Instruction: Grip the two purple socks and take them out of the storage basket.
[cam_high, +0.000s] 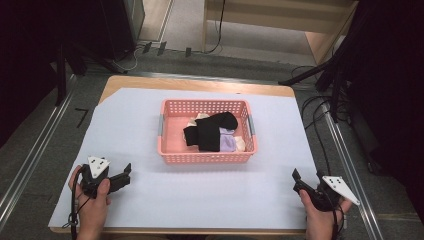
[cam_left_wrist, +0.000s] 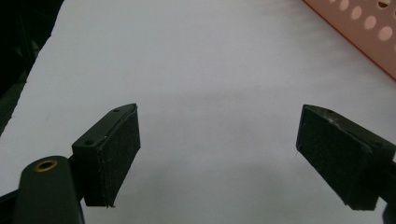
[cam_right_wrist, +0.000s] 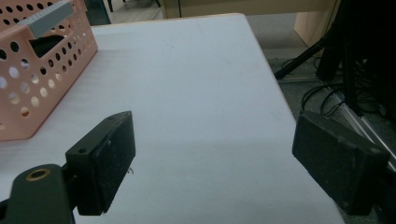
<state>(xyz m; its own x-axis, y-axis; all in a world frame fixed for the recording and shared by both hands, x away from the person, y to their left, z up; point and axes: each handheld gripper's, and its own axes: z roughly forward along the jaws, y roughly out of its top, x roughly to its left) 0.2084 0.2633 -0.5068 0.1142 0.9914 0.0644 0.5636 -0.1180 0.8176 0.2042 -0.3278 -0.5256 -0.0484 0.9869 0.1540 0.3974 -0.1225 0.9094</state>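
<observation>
A pink perforated basket stands in the middle of the white-covered table. Inside it lie a black garment, a lavender piece and cream cloth. My left gripper rests near the front left of the table, open and empty, a short way from the basket's front left corner. In the left gripper view the left gripper has its jaws wide apart over bare sheet, with the basket at the upper right. My right gripper is open and empty at the front right. In the right gripper view the right gripper faces bare sheet, with the basket at the left.
The table's right edge runs close beside my right gripper, with cables and black stand legs on the floor past it. A grey handle sits on the basket's end wall. A wooden frame stands behind the table.
</observation>
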